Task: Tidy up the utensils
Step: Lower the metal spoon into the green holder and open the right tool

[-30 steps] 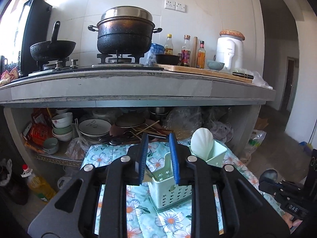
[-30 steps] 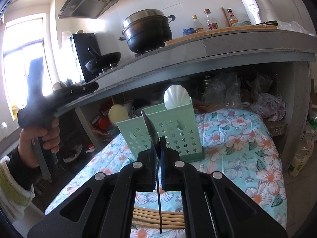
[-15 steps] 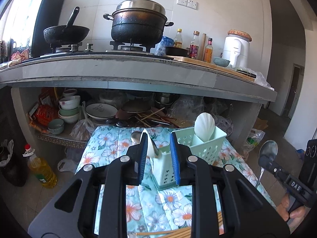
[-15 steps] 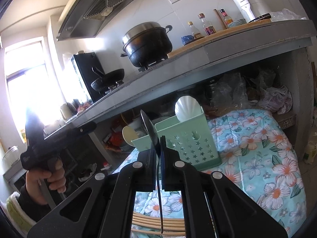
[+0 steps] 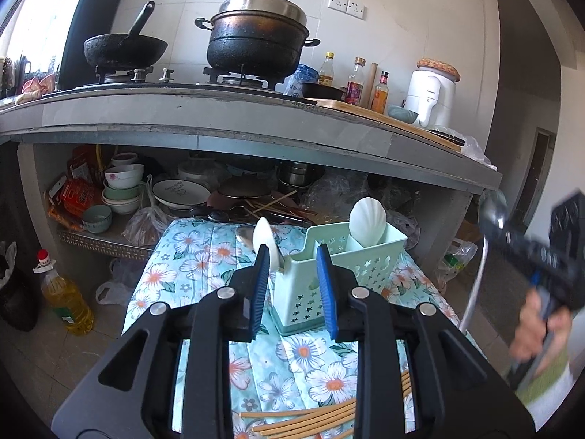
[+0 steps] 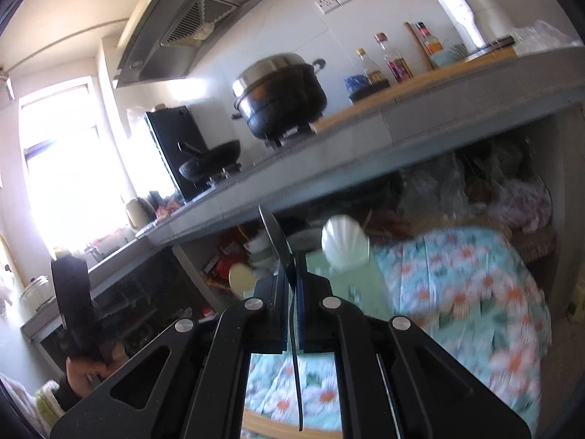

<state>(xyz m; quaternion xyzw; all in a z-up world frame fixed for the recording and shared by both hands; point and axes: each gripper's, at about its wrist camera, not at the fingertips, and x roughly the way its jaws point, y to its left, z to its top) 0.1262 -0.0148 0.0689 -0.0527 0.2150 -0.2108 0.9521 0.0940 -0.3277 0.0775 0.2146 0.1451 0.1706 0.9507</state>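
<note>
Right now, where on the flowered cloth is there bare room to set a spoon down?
The flowered cloth is bare left of the green caddy, and between the caddy and the chopsticks. The near edge is crowded with chopsticks; the shelf behind is packed with bowls.

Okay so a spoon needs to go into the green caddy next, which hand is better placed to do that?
Right. The right gripper is already shut on a metal spoon, raised beside the green caddy. The left gripper holds nothing.
</note>
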